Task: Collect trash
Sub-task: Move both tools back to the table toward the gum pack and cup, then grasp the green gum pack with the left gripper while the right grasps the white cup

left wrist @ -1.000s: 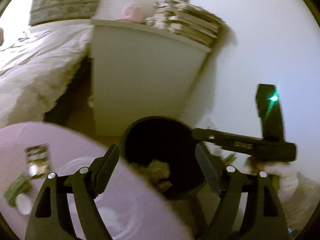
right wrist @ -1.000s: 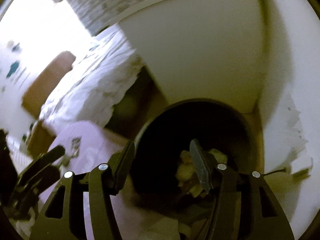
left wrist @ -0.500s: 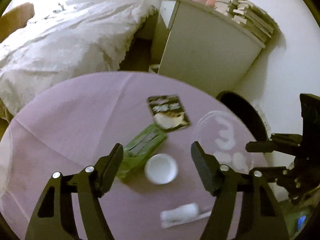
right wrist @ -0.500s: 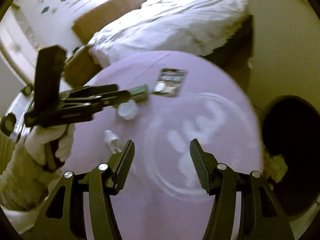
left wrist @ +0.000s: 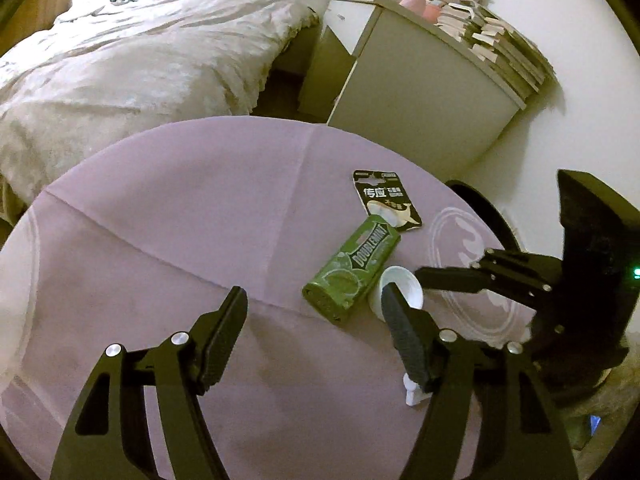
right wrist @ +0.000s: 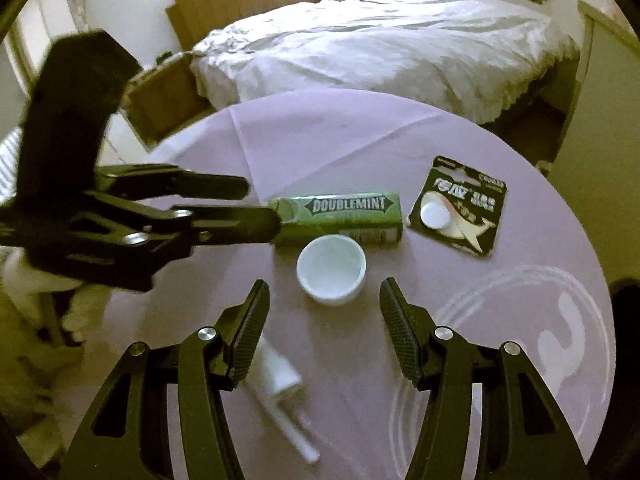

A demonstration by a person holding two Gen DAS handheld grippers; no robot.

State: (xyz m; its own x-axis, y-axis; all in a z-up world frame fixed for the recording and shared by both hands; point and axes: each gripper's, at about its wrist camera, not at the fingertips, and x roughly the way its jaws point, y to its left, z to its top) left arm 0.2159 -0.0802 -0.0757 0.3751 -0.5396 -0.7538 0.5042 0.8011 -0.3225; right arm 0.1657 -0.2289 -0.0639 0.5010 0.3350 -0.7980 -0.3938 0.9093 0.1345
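A green Doublemint gum pack (left wrist: 352,270) (right wrist: 340,216) lies on the round purple table (left wrist: 180,240) (right wrist: 320,140). Beside it stand a small white cup (left wrist: 404,286) (right wrist: 331,268) and a black blister card (left wrist: 386,204) (right wrist: 460,212). A white wrapper piece (right wrist: 280,384) (left wrist: 412,394) lies near the front edge. My left gripper (left wrist: 314,328) is open and empty, its tips near the gum pack's end; it also shows in the right wrist view (right wrist: 256,204). My right gripper (right wrist: 324,320) is open and empty, just short of the white cup; it shows from the side in the left wrist view (left wrist: 432,280).
A black trash bin (left wrist: 492,216) (right wrist: 624,300) stands on the floor off the table's right edge. A white cabinet (left wrist: 420,92) with stacked books stands behind it. A bed (left wrist: 140,52) (right wrist: 400,32) lies beyond the table. A cardboard box (right wrist: 168,100) sits at the left.
Both grippers swung from over the trash bin back to the table. They now sit low over the gum pack and cup, closer than half a second ago. Both stay open.
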